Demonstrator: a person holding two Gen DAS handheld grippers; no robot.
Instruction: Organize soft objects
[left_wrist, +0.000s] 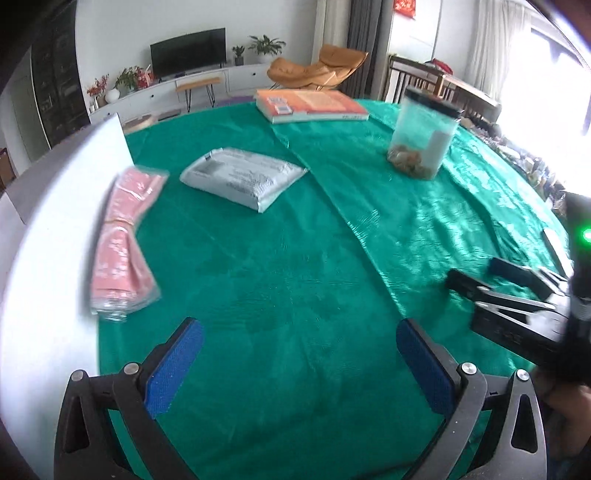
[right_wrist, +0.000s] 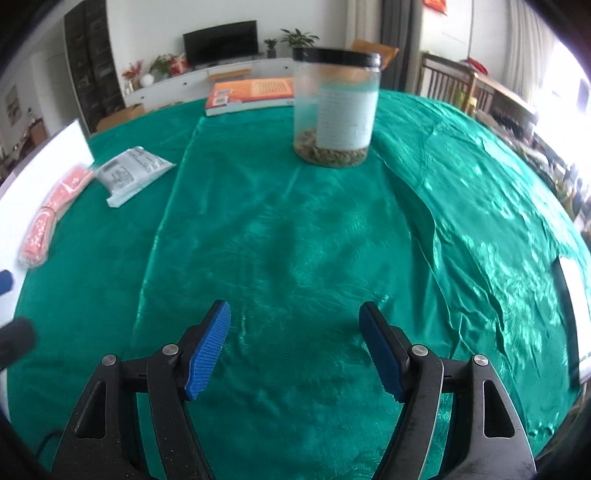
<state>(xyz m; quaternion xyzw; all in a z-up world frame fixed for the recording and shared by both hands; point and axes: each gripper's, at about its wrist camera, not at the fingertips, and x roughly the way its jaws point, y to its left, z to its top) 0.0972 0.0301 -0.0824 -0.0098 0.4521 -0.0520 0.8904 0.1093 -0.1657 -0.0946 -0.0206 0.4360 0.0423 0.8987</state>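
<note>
Left wrist view: we see the left gripper (left_wrist: 299, 365) spread wide over bare green cloth (left_wrist: 280, 266), nothing between its blue pads (left_wrist: 173, 369).
Right wrist view: we find the right gripper (right_wrist: 295, 350) parted too, holding nothing, low over the shiny cloth fold.
Pink bundle (left_wrist: 123, 240): lying at the cloth's left edge, partly on the white desk (left_wrist: 48, 258), tied round its middle.
Grey pouch (left_wrist: 243, 177): flat on the cloth, just beside the bundle's far end, apart from it.
Clear jar (right_wrist: 336, 107): upright, black lid, far centre ahead of our right gripper.
Orange book (left_wrist: 314, 105): flat at the far edge.
</note>
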